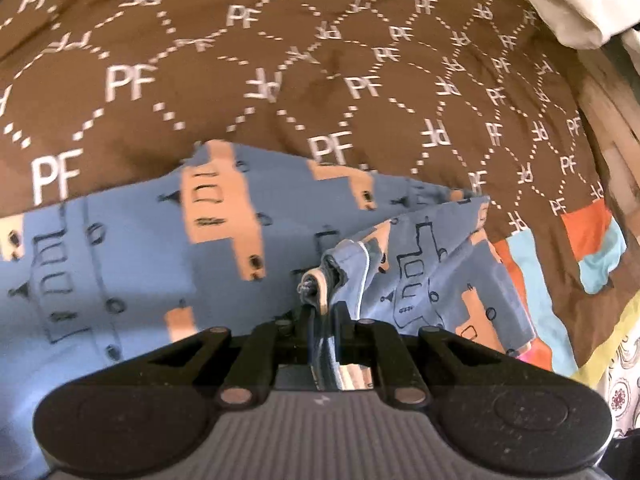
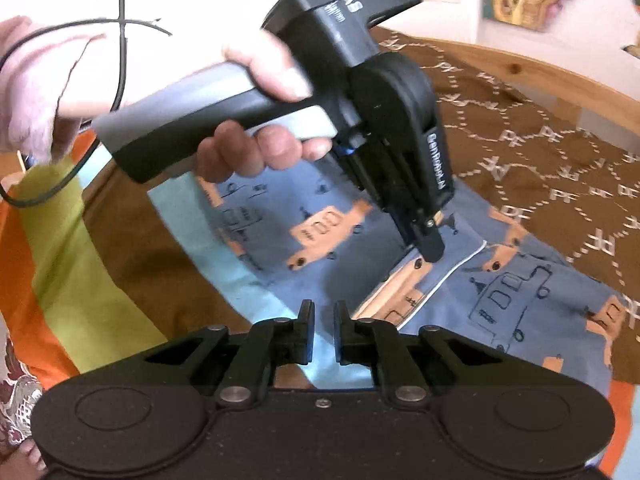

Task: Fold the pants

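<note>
The pants (image 1: 120,256) are blue with orange and outlined vehicle prints and lie on a brown bedspread (image 1: 280,60). My left gripper (image 1: 324,308) is shut on a bunched edge of the pants and holds a fold of cloth up. In the right wrist view the pants (image 2: 328,220) lie spread ahead, and the left gripper (image 2: 430,246) pinches them near a white-piped seam. My right gripper (image 2: 323,312) hovers above the near edge of the pants, its jaws a narrow gap apart with nothing between them.
The bedspread has white "PF" lettering and a striped border of orange, light blue and green (image 2: 60,240). A wooden bed frame (image 2: 520,68) runs along the far side. A white pillow (image 1: 572,4) lies at the far right. A black cable (image 2: 120,40) hangs near the hand.
</note>
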A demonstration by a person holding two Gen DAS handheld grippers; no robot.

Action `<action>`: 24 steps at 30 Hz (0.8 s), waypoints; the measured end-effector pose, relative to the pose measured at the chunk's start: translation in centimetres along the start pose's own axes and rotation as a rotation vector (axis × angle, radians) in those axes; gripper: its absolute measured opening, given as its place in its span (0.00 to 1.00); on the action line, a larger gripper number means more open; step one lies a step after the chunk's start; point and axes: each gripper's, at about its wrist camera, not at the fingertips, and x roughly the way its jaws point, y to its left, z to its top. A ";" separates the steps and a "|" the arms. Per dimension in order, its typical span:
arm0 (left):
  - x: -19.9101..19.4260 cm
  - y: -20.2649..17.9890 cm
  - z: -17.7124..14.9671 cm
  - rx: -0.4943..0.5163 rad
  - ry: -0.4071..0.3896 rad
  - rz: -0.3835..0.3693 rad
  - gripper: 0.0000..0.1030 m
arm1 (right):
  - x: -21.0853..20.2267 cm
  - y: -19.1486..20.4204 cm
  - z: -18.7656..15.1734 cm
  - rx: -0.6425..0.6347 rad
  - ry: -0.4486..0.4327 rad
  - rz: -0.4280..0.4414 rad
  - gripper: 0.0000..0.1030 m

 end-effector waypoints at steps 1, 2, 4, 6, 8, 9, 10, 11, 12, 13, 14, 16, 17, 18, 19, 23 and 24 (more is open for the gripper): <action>-0.1 0.2 -0.1 0.000 -0.002 0.000 0.10 | 0.3 0.1 0.1 0.005 0.007 0.004 0.10; -0.3 0.4 -0.2 0.005 -0.004 0.004 0.10 | 0.4 0.1 0.1 0.007 0.009 0.007 0.10; -0.4 0.6 -0.3 0.007 -0.005 0.017 0.10 | 0.5 0.2 0.2 -0.006 0.004 0.008 0.10; -0.6 1.0 -0.3 -0.001 -0.002 0.021 0.10 | 0.5 0.3 0.4 -0.018 -0.001 0.012 0.10; -0.9 1.4 -0.4 0.001 0.000 0.032 0.10 | 0.7 0.3 0.6 -0.015 -0.005 0.019 0.10; -1.0 1.7 -0.5 0.004 0.003 0.039 0.10 | 0.7 0.3 0.6 -0.015 -0.006 0.021 0.10; -1.2 1.9 -0.5 0.005 0.008 0.046 0.10 | 0.8 0.4 0.7 -0.019 -0.007 0.021 0.10; -1.3 2.2 -0.6 0.005 0.012 0.049 0.10 | 0.9 0.4 0.8 -0.024 -0.006 0.022 0.10; -1.4 2.4 -0.6 0.003 0.014 0.049 0.10 | 1.0 0.4 0.8 -0.027 -0.004 0.023 0.10; -1.6 2.6 -0.7 0.002 0.017 0.049 0.10 | 1.1 0.4 0.9 -0.028 -0.003 0.023 0.10; -1.8 2.8 -0.8 0.000 0.020 0.050 0.10 | 1.1 0.3 0.9 -0.028 -0.003 0.022 0.11; -1.9 3.0 -0.8 0.003 0.024 0.055 0.10 | 1.2 0.2 1.0 -0.032 -0.005 0.017 0.11; -1.9 3.1 -0.8 0.003 0.029 0.061 0.10 | 1.2 0.2 1.1 -0.032 -0.005 0.015 0.11; -1.9 3.2 -0.9 0.002 0.035 0.064 0.10 | 1.3 0.1 1.1 -0.031 -0.005 0.014 0.11; -2.0 3.3 -0.9 0.000 0.043 0.068 0.10 | 1.3 0.0 1.1 -0.032 -0.004 0.013 0.12; -1.9 3.6 -0.9 -0.002 0.045 0.066 0.11 | 1.4 -0.2 1.1 -0.037 -0.003 0.004 0.18; -1.7 3.7 -1.0 -0.004 0.049 0.068 0.12 | 1.4 -0.2 1.0 -0.038 0.000 0.001 0.19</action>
